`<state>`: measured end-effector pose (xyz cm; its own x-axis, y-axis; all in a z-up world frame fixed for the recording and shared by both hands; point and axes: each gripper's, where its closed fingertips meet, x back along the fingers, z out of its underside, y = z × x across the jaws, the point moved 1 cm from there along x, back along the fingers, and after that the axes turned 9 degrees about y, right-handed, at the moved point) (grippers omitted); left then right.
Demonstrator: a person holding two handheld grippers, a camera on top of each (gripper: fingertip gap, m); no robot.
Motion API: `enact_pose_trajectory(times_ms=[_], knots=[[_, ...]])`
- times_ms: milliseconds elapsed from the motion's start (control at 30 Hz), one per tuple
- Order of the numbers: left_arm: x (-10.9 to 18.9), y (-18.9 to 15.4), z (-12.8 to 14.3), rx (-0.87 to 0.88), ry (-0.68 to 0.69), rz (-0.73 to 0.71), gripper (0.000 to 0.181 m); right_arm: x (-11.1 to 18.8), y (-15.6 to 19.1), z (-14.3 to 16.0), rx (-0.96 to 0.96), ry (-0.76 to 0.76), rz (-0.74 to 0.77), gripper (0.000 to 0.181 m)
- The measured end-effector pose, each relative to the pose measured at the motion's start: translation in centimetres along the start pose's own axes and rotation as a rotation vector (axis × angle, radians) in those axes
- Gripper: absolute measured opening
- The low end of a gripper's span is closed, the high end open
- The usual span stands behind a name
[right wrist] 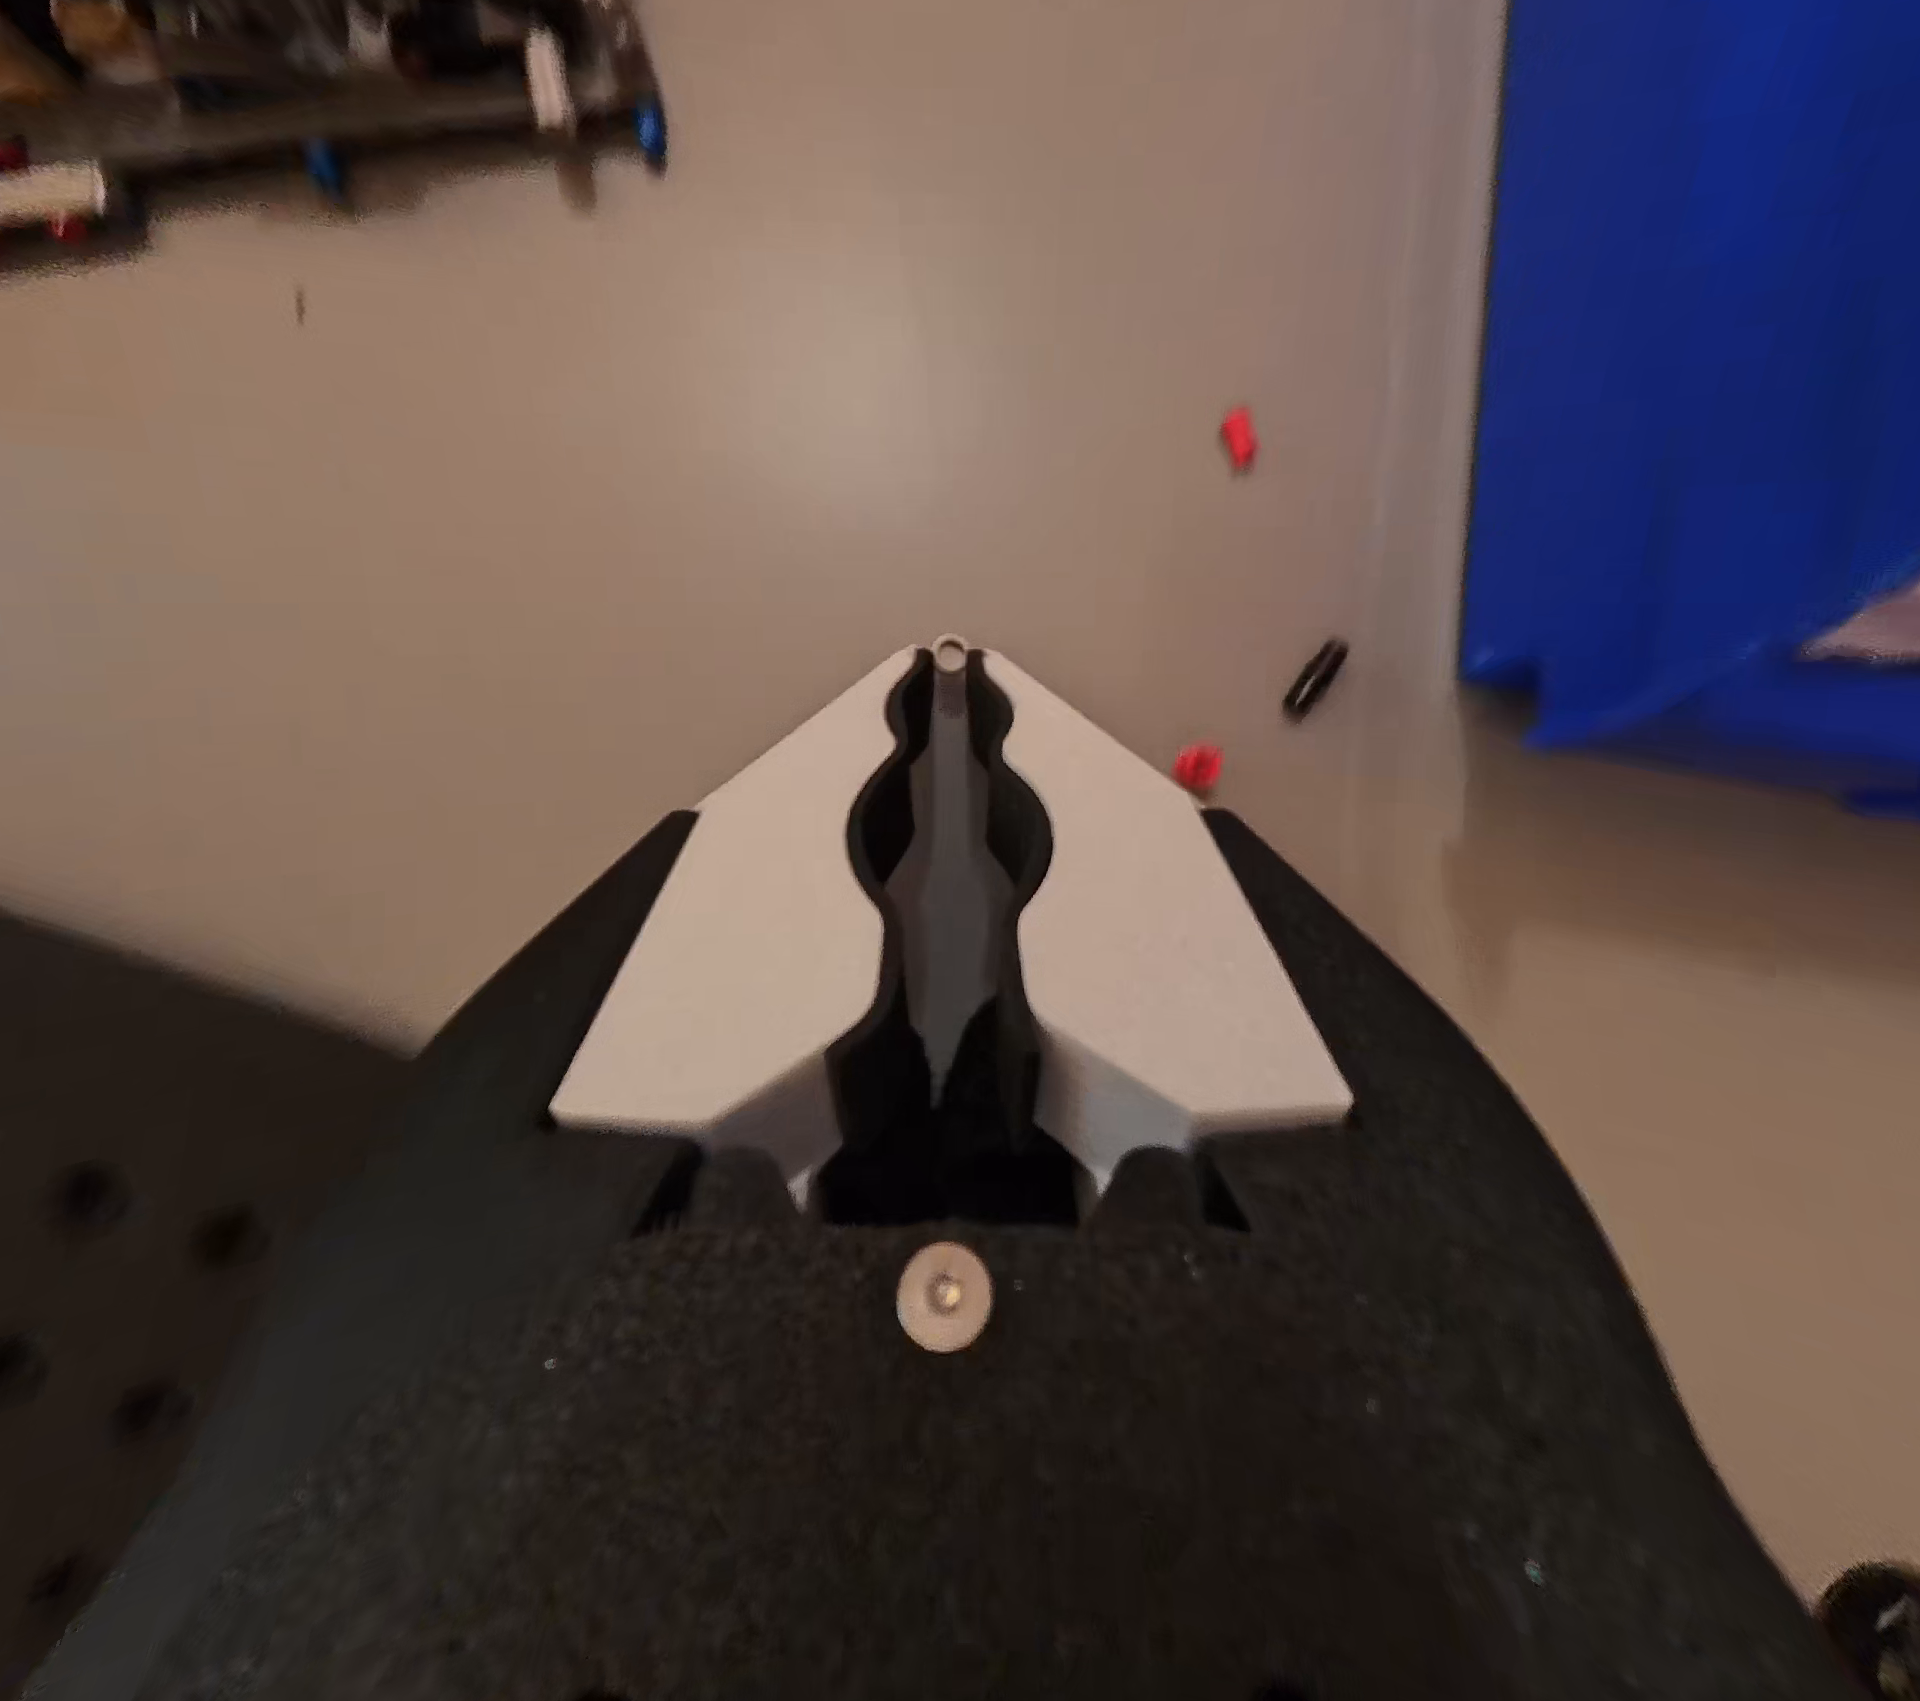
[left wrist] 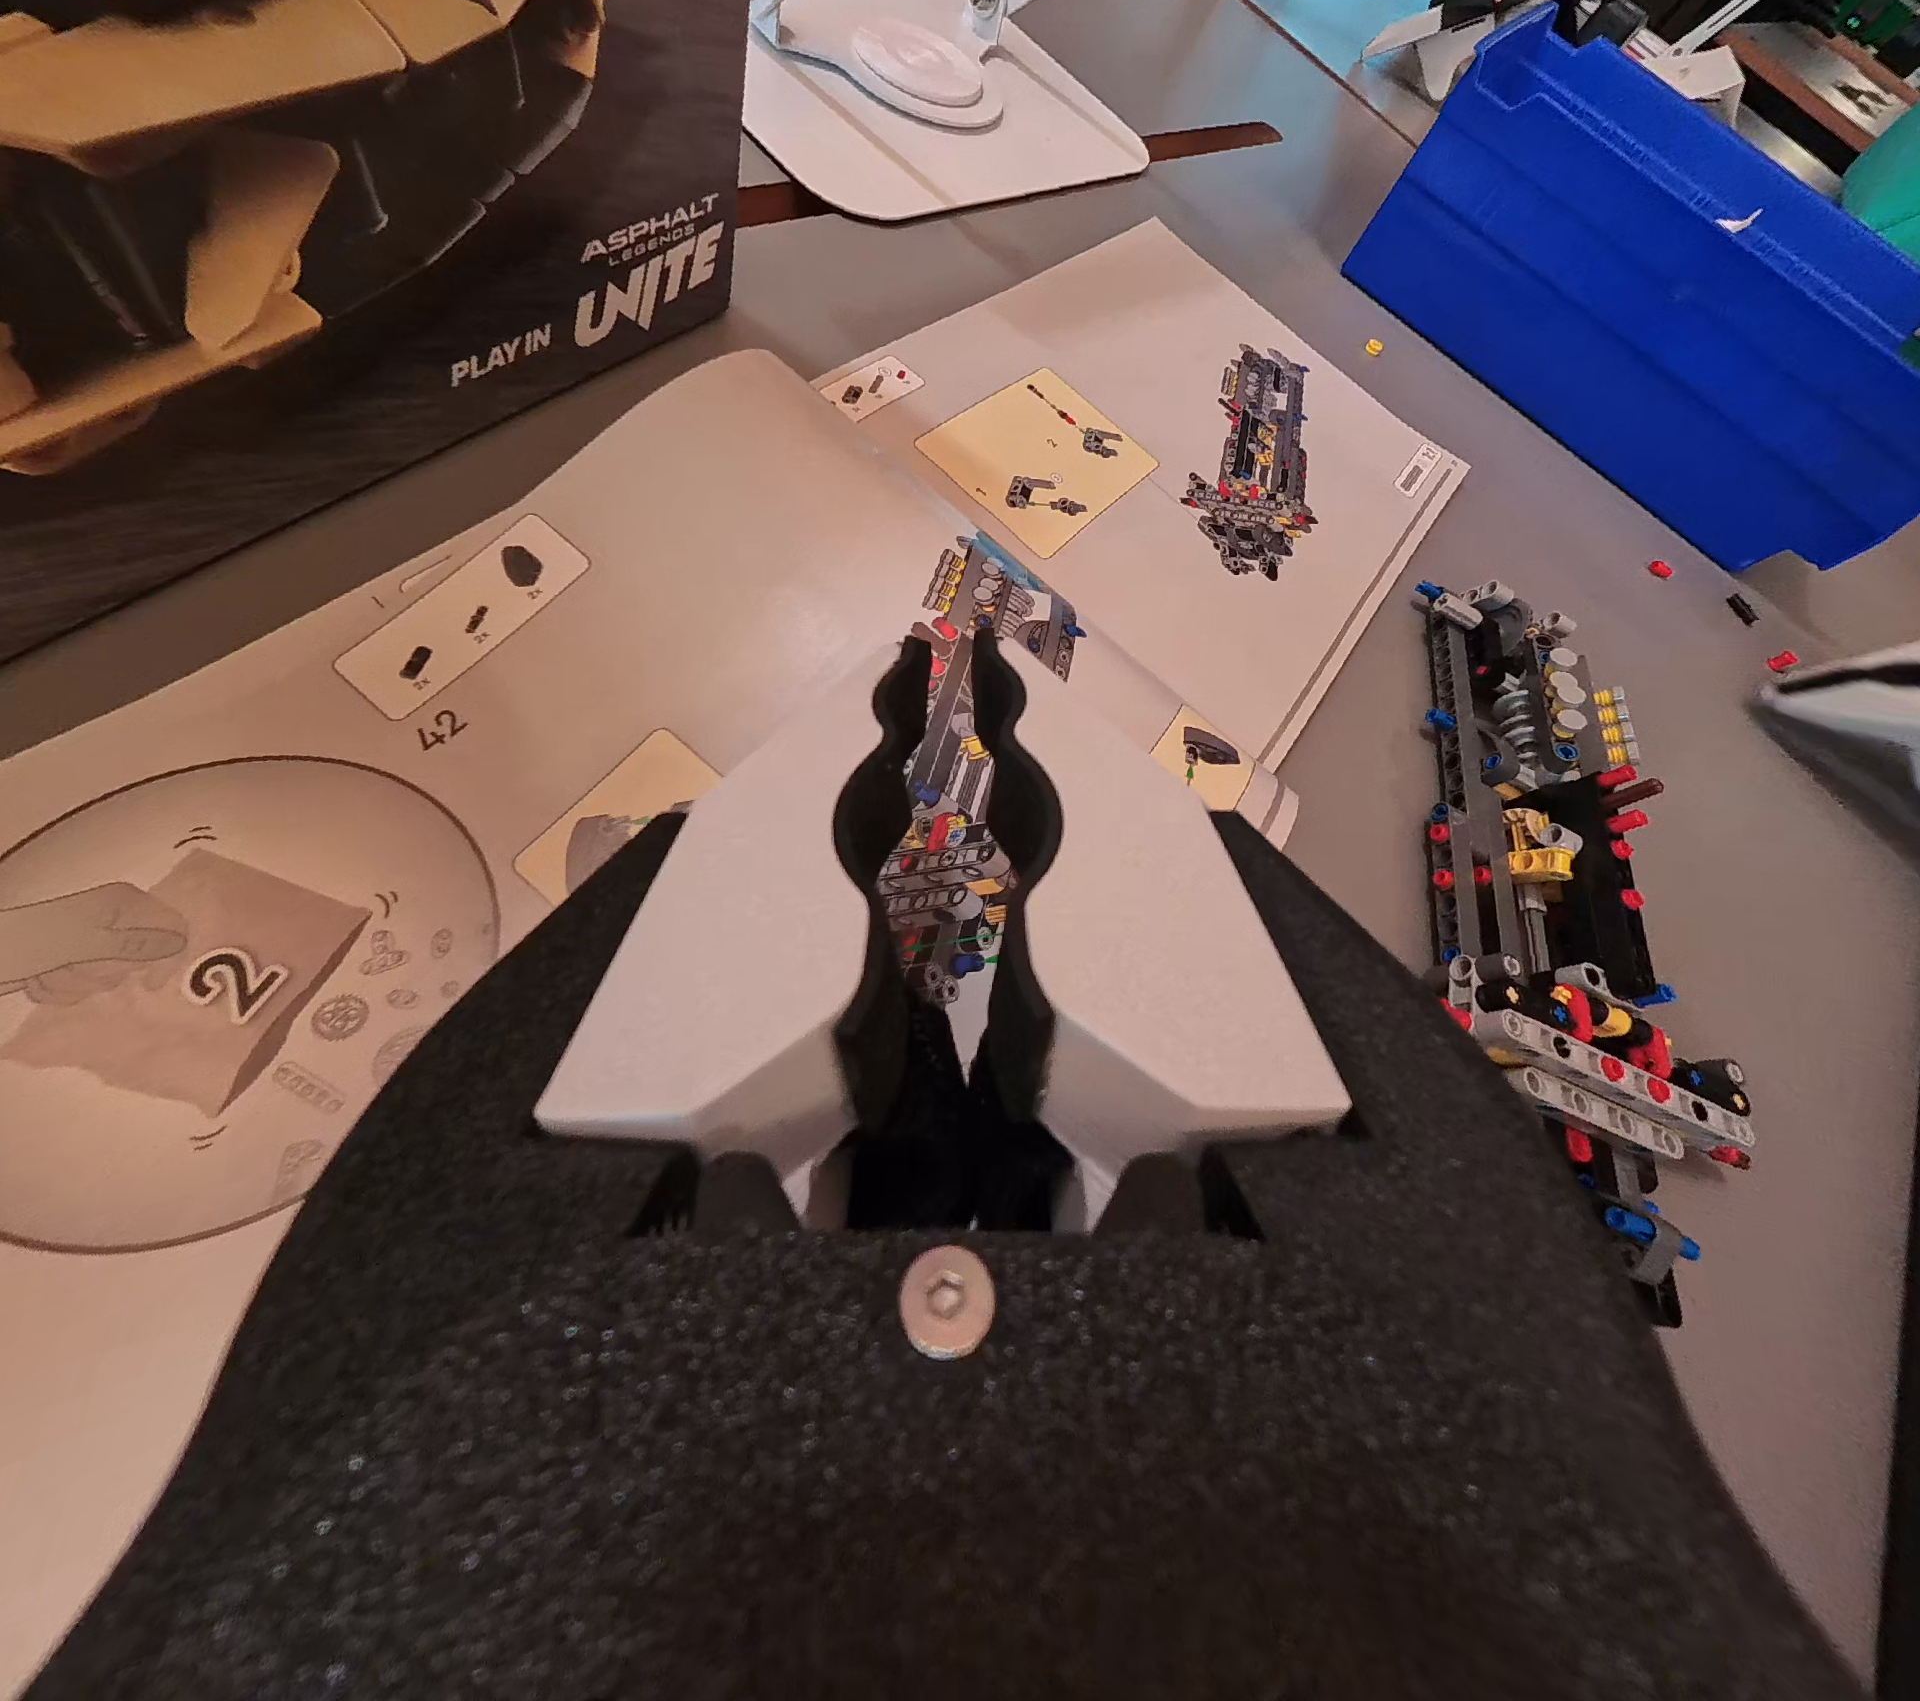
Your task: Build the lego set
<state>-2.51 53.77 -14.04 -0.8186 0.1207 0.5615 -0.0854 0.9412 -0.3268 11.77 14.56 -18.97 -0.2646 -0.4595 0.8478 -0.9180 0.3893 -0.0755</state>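
A grey surface [left wrist: 1299, 82] carries everything here. At its far left stands the large dark set box [left wrist: 312, 145] with a tan car pictured on it, and at the far right sits a blue bin [left wrist: 1621, 321]. Between them, farther back, rests the flat white base of a stand [left wrist: 935, 134]. An open instruction booklet [left wrist: 727, 529] lies spread across the near left and middle of the surface. Just right of the booklet lies the long, partly built lego chassis [left wrist: 1538, 903], dark grey with red, blue and yellow pins, set lengthwise from near to far. The left hand-held gripper [left wrist: 951, 643] hangs above the booklet, its fingers drawn almost together with only a narrow slit at the tips and nothing between them. The right hand-held gripper [right wrist: 948, 654] is pinched on a small grey pin [right wrist: 949, 649], whose round end shows at the tips, above bare surface between the chassis and the bin. Loose near the bin lie two small red pieces [right wrist: 1236, 438] and a black pin [right wrist: 1314, 675]; a tiny yellow piece [left wrist: 1374, 347] lies beside the booklet's far corner.
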Motion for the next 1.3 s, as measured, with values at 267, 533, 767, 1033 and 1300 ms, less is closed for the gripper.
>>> enact_pose_trajectory(times_ms=[267,533,767,1033,1300], knots=[[0.1,0.0,-0.1,0.001,-0.005,0.000,0.006,-7.7,-5.9,-14.4,-0.083,-0.095,0.159,0.004],[0.6,0.5,-0.4,0.019,-0.018,0.004,0.006,-12.7,-7.3,-17.9,-0.122,0.005,0.120,0.003],[0.6,0.3,-0.4,0.031,-0.018,0.025,0.006,-10.9,-6.8,-16.6,-0.096,-0.003,0.107,0.015],[0.2,-0.4,-0.1,0.023,-0.001,0.045,0.005,-2.7,-4.6,-5.4,-0.084,-0.038,0.084,0.017],[-0.5,-1.2,0.4,0.002,0.027,0.054,0.005,-2.1,-5.5,-2.7,-0.098,-0.066,0.080,0.020]])
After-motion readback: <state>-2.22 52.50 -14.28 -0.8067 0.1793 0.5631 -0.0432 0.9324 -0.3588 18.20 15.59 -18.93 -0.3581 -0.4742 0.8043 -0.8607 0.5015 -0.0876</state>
